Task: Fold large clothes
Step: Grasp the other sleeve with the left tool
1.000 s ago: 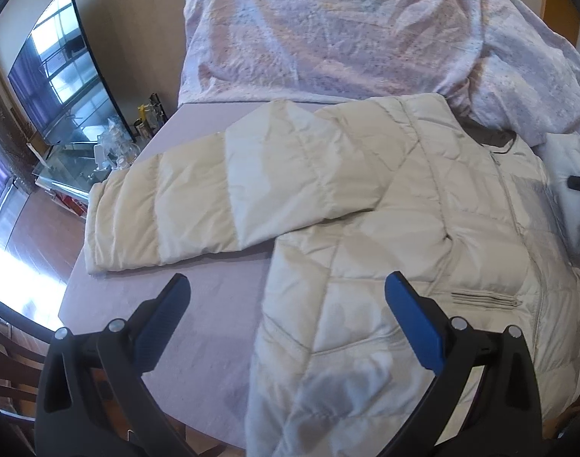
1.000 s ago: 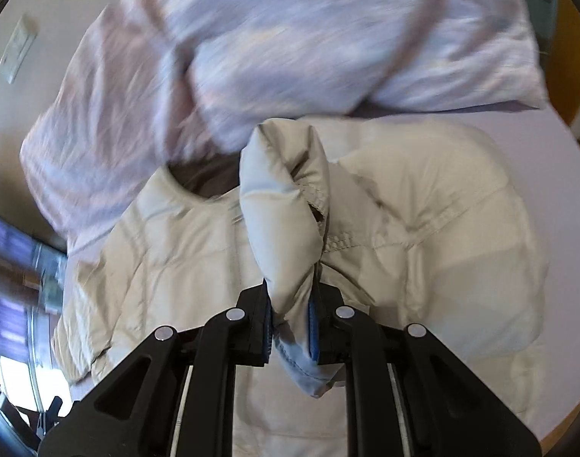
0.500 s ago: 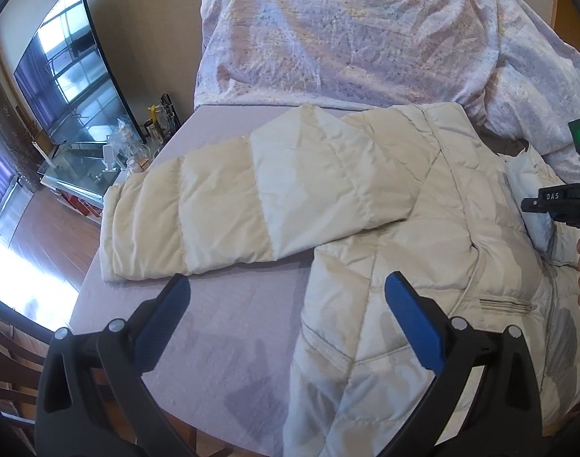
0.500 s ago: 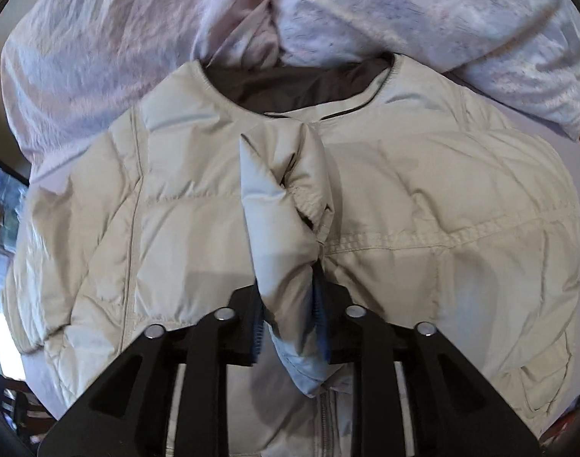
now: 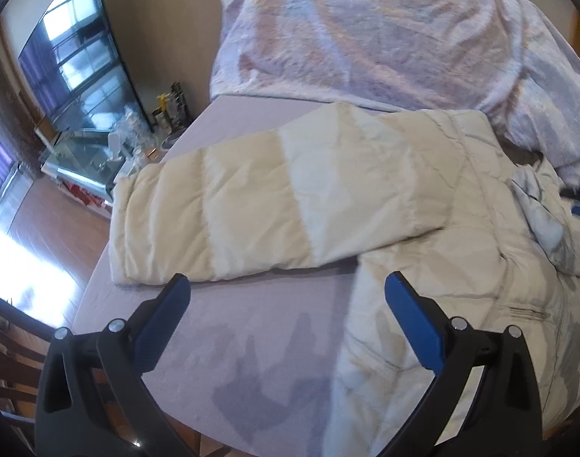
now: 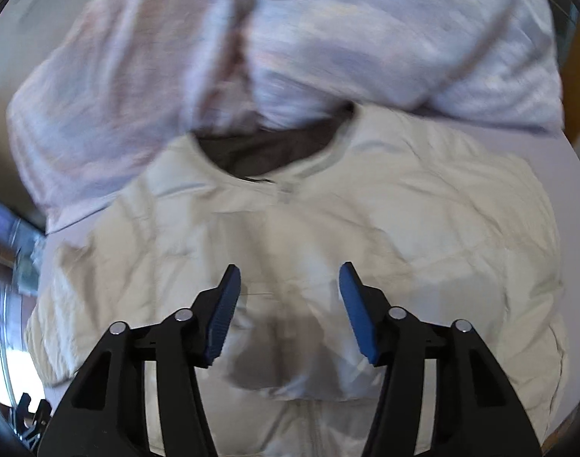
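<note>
A cream quilted puffer jacket (image 5: 423, 236) lies front up on the lilac bed sheet (image 5: 252, 342). Its left sleeve (image 5: 274, 205) stretches out flat toward the bed's left edge. My left gripper (image 5: 286, 297) is open and empty, above the sheet just below that sleeve. In the right wrist view the jacket (image 6: 366, 228) fills the middle, with its dark-lined collar (image 6: 267, 152) at the top. The right sleeve lies folded across the chest, under my right gripper (image 6: 288, 285), which is open and empty above it.
A rumpled pale floral duvet (image 5: 366, 38) is heaped along the bed's far side, touching the jacket's collar. Left of the bed stand a large TV (image 5: 80, 57) and a glass stand (image 5: 84, 144) with small bottles. Wooden floor (image 5: 31, 251) lies beyond the bed's left edge.
My right gripper has opened and let go of the sleeve cuff, which now lies across the jacket's chest. My left gripper has shifted left toward the outstretched sleeve.
</note>
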Demonstrator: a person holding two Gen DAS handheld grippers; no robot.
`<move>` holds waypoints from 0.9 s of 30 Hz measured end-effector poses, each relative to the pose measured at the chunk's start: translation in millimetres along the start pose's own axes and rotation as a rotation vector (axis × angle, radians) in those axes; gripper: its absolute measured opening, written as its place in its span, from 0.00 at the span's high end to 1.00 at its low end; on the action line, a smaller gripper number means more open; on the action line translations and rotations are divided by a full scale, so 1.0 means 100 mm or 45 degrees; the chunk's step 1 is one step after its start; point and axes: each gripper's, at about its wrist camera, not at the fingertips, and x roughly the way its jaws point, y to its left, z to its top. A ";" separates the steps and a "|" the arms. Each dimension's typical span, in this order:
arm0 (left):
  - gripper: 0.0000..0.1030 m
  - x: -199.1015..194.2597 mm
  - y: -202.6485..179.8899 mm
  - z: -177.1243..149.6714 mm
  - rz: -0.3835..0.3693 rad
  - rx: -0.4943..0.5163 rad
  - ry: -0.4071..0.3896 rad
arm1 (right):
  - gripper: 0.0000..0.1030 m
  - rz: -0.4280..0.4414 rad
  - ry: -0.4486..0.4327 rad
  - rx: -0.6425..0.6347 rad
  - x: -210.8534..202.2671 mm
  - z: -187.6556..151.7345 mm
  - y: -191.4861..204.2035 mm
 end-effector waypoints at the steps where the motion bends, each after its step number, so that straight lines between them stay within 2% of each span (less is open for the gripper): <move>1: 0.02 0.03 0.06 0.01 0.002 -0.017 0.007 | 0.49 -0.005 0.022 0.004 0.07 -0.03 0.00; 7: 0.02 0.15 0.43 0.08 0.018 -0.142 0.035 | 0.49 -0.075 0.101 -0.063 0.40 -0.14 0.23; 12: 0.02 0.23 0.84 0.12 0.030 -0.277 0.050 | 0.46 -0.179 0.136 -0.125 0.65 -0.19 0.39; 17: 0.02 0.38 1.29 0.19 0.035 -0.410 0.089 | 0.46 -0.179 0.136 -0.147 0.71 -0.21 0.44; 23: 0.03 0.58 1.77 0.23 -0.080 -0.571 0.122 | 0.46 -0.152 0.138 -0.145 0.72 -0.26 0.41; 25: 0.13 0.70 1.89 0.21 -0.139 -0.646 0.165 | 0.46 -0.154 0.138 -0.146 0.69 -0.25 0.41; 27: 0.19 0.78 1.95 0.20 -0.187 -0.699 0.192 | 0.46 -0.153 0.137 -0.148 0.69 -0.25 0.41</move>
